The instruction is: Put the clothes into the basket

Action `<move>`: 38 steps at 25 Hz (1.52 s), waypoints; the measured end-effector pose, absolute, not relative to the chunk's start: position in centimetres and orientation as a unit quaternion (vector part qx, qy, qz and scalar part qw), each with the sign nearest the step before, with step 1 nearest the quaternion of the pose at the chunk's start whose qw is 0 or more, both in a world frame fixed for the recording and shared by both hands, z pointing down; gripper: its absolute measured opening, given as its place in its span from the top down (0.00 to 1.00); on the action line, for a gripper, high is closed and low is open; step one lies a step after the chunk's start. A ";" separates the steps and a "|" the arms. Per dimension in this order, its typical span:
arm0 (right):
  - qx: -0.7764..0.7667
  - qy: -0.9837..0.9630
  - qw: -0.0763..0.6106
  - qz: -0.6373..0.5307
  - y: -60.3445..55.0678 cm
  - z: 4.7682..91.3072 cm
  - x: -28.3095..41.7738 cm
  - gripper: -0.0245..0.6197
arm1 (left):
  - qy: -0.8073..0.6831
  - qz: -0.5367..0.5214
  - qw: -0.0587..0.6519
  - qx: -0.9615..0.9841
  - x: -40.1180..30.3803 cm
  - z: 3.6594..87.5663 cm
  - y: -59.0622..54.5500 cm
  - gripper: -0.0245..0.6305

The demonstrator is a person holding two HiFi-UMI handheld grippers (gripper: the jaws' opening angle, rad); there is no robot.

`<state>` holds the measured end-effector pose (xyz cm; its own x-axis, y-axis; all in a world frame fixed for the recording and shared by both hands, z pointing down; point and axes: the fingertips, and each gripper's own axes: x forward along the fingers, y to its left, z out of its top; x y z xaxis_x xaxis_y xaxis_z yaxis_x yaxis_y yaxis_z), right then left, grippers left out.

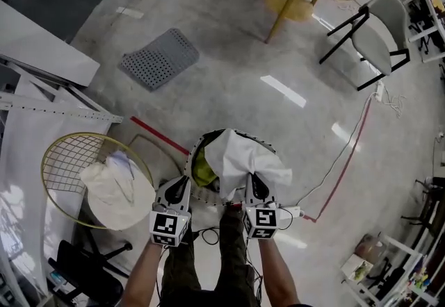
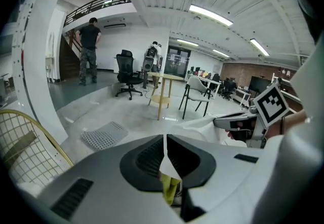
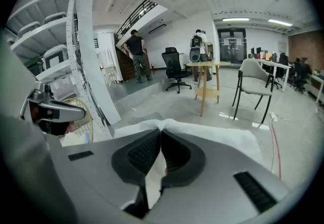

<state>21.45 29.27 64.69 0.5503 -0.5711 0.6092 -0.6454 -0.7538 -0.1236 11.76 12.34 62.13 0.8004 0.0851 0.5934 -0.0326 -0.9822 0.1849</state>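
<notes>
At nine o'clock of the head view, gold wire basket (image 1: 69,160) with cream clothes (image 1: 115,191) piled inside; left gripper (image 1: 182,184) with jaws clenched on the white garment (image 1: 240,156); garment draped over the round basket (image 1: 192,151) at six o'clock, above yellow-green cloth (image 1: 202,170); right gripper (image 1: 254,184), just beside at three o'clock, with jaws clenched on the same garment.

No words, numbers or brand names are legible anywhere. The only markings are black-and-white square code patterns on the left marker cube (image 1: 169,227) and right marker cube (image 1: 262,222), at lower centre of the head view.
</notes>
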 end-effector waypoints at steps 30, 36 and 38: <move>0.863 -0.373 0.041 0.339 28.4 65.6 19.7 0.55 | 0.012 0.297 0.099 0.950 11.3 59.8 13.2 0.93; 0.882 -0.374 0.049 0.283 27.4 59.5 21.5 0.66 | -0.002 0.261 0.095 0.961 12.3 55.8 12.1 0.93; 0.886 -0.376 0.052 0.268 27.0 57.4 21.7 0.70 | -0.007 0.252 0.095 0.963 12.3 54.4 11.6 0.93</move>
<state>21.70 26.98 57.39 0.5737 -0.6379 0.5139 -0.6932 -0.7123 -0.1103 12.28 11.56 54.39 0.8728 0.0343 0.4868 -0.0617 -0.9817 0.1799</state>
